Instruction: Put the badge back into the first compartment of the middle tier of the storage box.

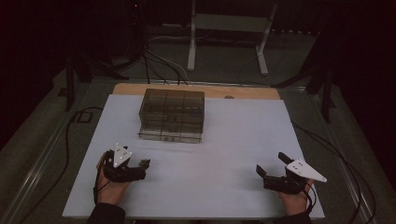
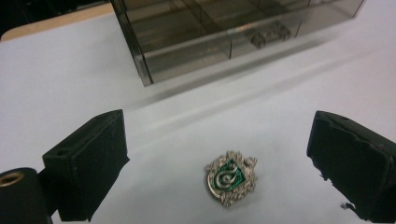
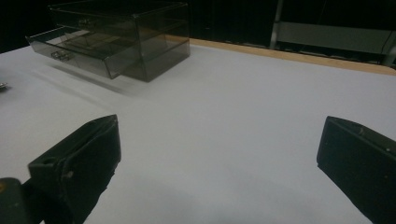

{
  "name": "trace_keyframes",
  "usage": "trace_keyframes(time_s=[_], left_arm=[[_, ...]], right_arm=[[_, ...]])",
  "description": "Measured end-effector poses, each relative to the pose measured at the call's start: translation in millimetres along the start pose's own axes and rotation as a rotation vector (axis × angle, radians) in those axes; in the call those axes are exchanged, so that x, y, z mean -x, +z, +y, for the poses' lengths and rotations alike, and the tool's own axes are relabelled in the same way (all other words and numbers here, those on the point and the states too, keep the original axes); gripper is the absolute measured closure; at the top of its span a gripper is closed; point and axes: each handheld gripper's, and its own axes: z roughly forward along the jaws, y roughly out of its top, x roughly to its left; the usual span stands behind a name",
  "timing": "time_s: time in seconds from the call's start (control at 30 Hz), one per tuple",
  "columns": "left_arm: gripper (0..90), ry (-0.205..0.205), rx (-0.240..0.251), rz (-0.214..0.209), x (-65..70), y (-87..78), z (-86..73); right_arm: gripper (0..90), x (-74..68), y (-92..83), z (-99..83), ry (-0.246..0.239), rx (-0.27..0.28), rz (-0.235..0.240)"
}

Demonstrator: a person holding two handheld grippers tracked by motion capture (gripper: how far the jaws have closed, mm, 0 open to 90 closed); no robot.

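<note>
A silver crest badge with a green enamel centre and a curled serpent lies flat on the white table sheet. My left gripper stands open around it, one jaw on either side, neither touching it. In the high view the left gripper sits at the front left, pointing right. A smoky clear drawer box stands at the middle back with its bottom drawer pulled out. My right gripper rests at the front right, open, with bare sheet between its jaws.
A wooden table edge runs behind the box. Beyond it, white stand legs and cables lie on the dark floor. A cable trails off the table's left side.
</note>
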Motion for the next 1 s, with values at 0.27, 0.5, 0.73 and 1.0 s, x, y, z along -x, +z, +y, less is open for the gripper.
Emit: trace_keyframes(time_s=[0.27,0.5,0.73,1.0], left_arm=[[14.1,0.02,-0.025,-0.015,0.2,5.2,-0.2],[15.9,0.015,-0.032,-0.015,0.6,10.0,-2.1],[18.1,0.001,-0.062,-0.026,1.6,15.9,-5.6],[30.3,0.007,-0.119,-0.027,2.9,21.1,-10.7]], right_arm=[[0.0,0.2,0.4,0.0,0.003,0.0,0.002],[0.0,-0.1,1.3,0.1,0.002,-0.002,0.004],[0.0,0.3,1.0,0.1,0.004,-0.002,0.003],[0.0,0.3,1.0,0.2,0.004,0.001,0.007]])
